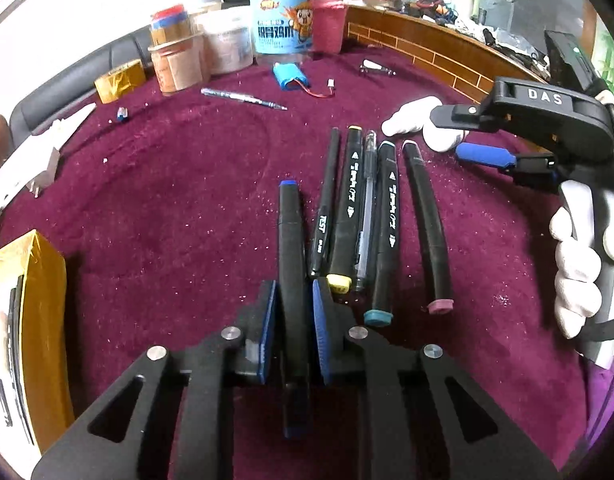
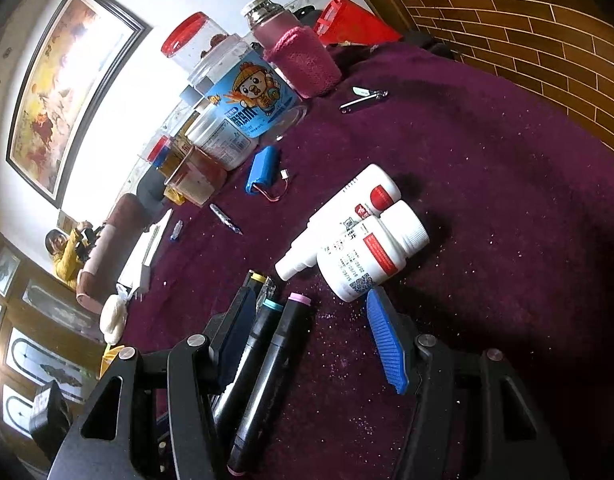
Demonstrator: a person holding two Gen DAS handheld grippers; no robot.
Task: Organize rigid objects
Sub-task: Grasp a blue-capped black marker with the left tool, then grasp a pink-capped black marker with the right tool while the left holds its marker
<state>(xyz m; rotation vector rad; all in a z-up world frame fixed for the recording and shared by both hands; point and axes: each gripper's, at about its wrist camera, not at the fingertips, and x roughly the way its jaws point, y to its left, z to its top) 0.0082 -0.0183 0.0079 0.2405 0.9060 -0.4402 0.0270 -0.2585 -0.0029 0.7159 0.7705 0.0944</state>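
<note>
My left gripper (image 1: 294, 320) is shut on a black marker with blue caps (image 1: 291, 232), held low over the maroon cloth (image 1: 167, 200) just left of a row of pens. The row holds a thin black pen (image 1: 327, 208), a yellow-capped marker (image 1: 347, 208), a clear gel pen (image 1: 367, 208), a teal-capped marker (image 1: 385, 232) and a pink-capped marker (image 1: 429, 224). My right gripper (image 2: 311, 340) is open and empty, above the pink-capped marker (image 2: 267, 364) and the teal-capped marker (image 2: 253, 348). It also shows at the right in the left wrist view (image 1: 483, 136). Two white bottles (image 2: 367, 248) lie just ahead of it.
Jars and tubs (image 1: 279, 20) and a pink-sleeved bottle (image 1: 327, 16) stand at the back. A blue battery pack (image 1: 291, 76), a ballpoint pen (image 1: 243, 98), nail clippers (image 2: 363, 100) and a tape roll (image 1: 119, 80) lie on the cloth. A yellow parcel (image 1: 27, 320) sits at the left.
</note>
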